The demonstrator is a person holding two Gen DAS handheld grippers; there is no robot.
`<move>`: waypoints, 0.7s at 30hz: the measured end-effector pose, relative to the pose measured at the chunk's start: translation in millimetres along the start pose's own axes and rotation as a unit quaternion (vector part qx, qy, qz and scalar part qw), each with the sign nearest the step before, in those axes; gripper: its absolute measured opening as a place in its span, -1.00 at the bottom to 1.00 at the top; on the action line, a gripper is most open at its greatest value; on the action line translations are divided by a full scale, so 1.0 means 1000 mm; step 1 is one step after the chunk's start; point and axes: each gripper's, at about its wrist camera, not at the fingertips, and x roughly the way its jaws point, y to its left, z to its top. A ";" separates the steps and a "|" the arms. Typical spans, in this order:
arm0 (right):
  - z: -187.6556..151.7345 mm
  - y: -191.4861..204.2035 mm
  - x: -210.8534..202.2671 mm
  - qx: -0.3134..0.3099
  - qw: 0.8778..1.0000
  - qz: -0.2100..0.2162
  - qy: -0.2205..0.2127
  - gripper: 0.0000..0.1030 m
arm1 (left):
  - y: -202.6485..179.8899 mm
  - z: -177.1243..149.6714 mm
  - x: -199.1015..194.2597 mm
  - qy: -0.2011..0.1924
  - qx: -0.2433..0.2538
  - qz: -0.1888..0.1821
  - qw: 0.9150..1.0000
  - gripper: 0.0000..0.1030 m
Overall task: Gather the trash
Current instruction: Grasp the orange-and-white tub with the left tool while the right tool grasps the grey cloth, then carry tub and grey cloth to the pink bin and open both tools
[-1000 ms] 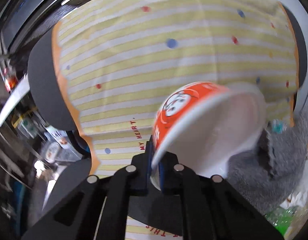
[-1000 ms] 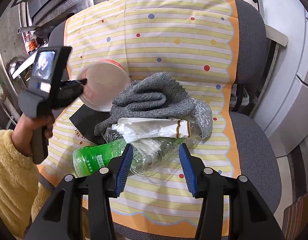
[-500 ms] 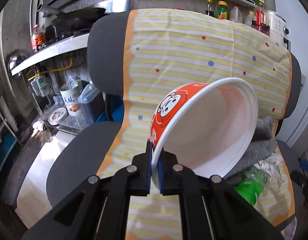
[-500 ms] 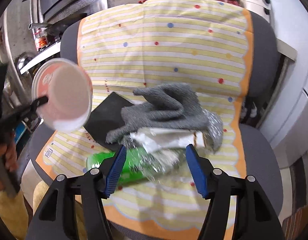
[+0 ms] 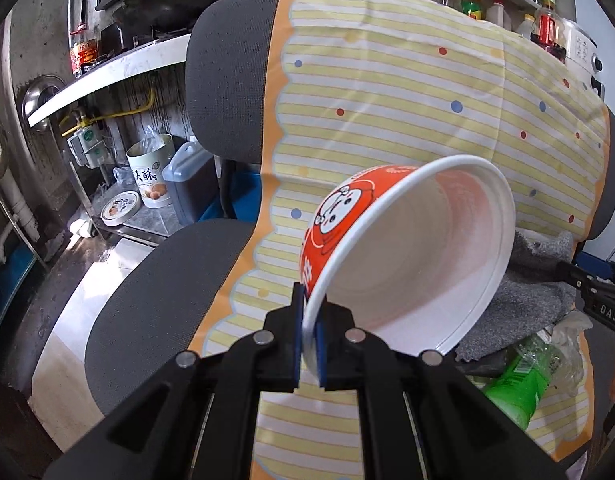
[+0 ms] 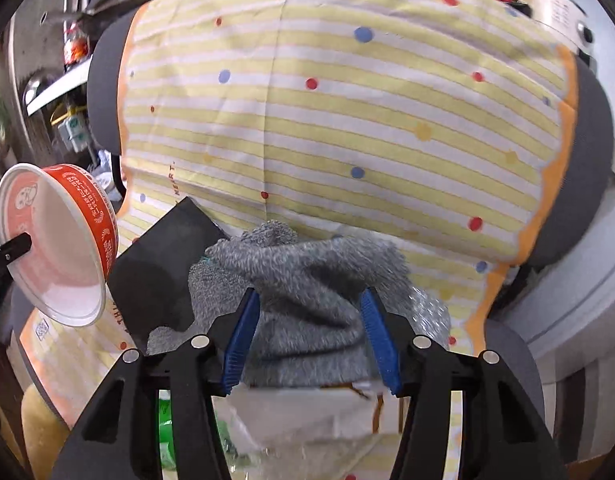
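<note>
Left tongs (image 5: pixel 309 342) pinching cup (image 5: pixel 407 264) rim, lifting it off chair (image 5: pixel 155 300). Right tongs (image 6: pixel 309 342) wide, hovering over grey cloth (image 6: pixel 307 304); bottle (image 5: pixel 519 384) at 6 o'clock needing grasp next.

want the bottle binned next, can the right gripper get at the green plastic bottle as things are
Probably not directly. The open right gripper straddles the grey cloth, and the green bottle lies lower, partly under that cloth and a white wrapper.
</note>
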 end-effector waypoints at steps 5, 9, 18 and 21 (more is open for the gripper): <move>0.004 0.016 -0.011 -0.034 0.999 -0.016 -0.034 -0.92 | -0.002 -0.002 0.001 0.009 0.000 -0.008 1.000 -0.93; 0.015 -0.004 -0.051 0.006 0.996 -0.032 -0.089 -0.93 | -0.007 0.002 -0.012 -0.004 0.004 -0.009 1.000 -0.93; 0.001 -0.062 -0.170 0.065 0.981 -0.090 -0.156 -0.93 | -0.046 0.016 -0.060 -0.048 0.033 -0.042 0.997 -0.93; -0.019 -0.079 -0.206 0.088 0.976 -0.106 -0.169 -0.93 | -0.065 0.015 -0.074 -0.052 0.048 -0.067 0.995 -0.93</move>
